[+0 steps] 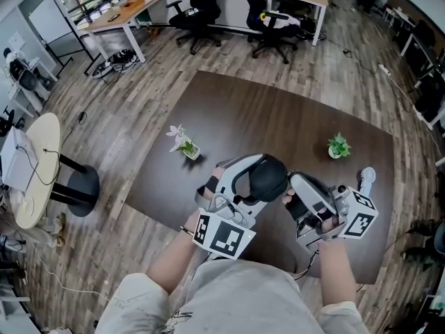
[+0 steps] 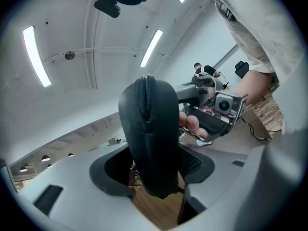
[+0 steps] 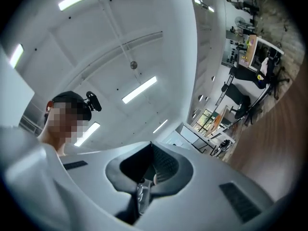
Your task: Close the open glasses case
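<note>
I hold a black zip glasses case (image 1: 271, 175) in the air over the dark table (image 1: 278, 117). My left gripper (image 1: 256, 186) is shut on it. In the left gripper view the case (image 2: 149, 129) stands upright between the pads, its zip seam running over the top edge. My right gripper (image 1: 297, 185) sits just right of the case, jaws shut; its body and the hand's fingers also show behind the case, the right gripper (image 2: 211, 107). In the right gripper view the jaws (image 3: 151, 163) meet and point up at the ceiling. A small metal piece shows low between them; I cannot tell what it is.
A small pot with white flowers (image 1: 183, 145) stands at the table's left, a green potted plant (image 1: 338, 147) at its right, and a white object (image 1: 367, 177) by the right edge. A round white side table (image 1: 35, 169) stands on the floor at left, office chairs (image 1: 271, 30) at the back.
</note>
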Motion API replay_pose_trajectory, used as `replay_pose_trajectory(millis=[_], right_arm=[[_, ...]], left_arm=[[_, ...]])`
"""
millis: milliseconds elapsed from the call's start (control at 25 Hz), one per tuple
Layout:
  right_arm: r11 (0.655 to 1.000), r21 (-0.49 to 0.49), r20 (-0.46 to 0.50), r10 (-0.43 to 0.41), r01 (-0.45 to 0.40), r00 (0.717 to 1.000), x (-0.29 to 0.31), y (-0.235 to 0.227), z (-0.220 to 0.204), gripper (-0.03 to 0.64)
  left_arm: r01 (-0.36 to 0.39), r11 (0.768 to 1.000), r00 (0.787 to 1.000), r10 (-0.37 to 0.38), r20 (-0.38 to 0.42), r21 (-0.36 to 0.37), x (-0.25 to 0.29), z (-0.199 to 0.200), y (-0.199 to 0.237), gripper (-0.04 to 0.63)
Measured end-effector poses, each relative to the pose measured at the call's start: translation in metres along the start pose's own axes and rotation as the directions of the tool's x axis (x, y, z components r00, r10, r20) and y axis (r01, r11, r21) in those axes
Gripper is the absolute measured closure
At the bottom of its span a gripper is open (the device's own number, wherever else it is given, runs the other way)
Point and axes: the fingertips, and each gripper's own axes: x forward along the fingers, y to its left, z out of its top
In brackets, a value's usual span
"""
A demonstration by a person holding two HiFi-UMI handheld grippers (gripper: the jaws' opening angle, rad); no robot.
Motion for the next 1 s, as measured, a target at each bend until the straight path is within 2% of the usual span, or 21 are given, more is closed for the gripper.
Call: replay_pose_trajectory(millis=[240, 360, 520, 720, 840, 920, 1000], right_arm=[[0.980, -0.160, -0.101, -0.134, 0.117, 0.986, 0.006, -0.010, -0.014, 0.615], [0.967, -0.202, -0.119, -0.179, 0.153, 0.977, 0.005, -0.013, -0.014, 0.615], [0.948, -0.266, -0.143, -0.217, 0.174, 0.966, 0.010, -0.011, -0.017, 0.614], [0.898, -0.409, -0.211, -0.263, 0.160, 0.941, 0.022, 0.000, -0.033, 0.614], [0.911, -0.382, -0.180, -0.237, 0.154, 0.955, 0.021, 0.002, -0.028, 0.615], [0.942, -0.306, -0.134, -0.189, 0.141, 0.973, 0.017, 0.005, -0.018, 0.615], [0.977, -0.194, -0.076, -0.101, 0.084, 0.992, 0.013, 0.012, -0.007, 0.615]], left_arm=[[0.010, 1.000, 0.994, -0.011, -0.106, -0.009, 0.004, -0.024, 0.002, 0.342], [0.020, 1.000, 0.989, -0.021, -0.144, -0.009, 0.007, -0.031, 0.001, 0.347], [0.030, 0.999, 0.980, -0.027, -0.195, 0.011, 0.010, -0.042, 0.001, 0.351], [0.052, 0.998, 0.966, -0.045, -0.253, 0.022, 0.015, -0.053, -0.002, 0.354], [0.062, 0.998, 0.975, -0.059, -0.215, 0.009, 0.015, -0.047, -0.003, 0.344], [0.059, 0.998, 0.985, -0.058, -0.165, 0.000, 0.012, -0.038, -0.002, 0.321], [0.047, 0.999, 0.992, -0.048, -0.120, -0.006, 0.009, -0.029, 0.000, 0.313]])
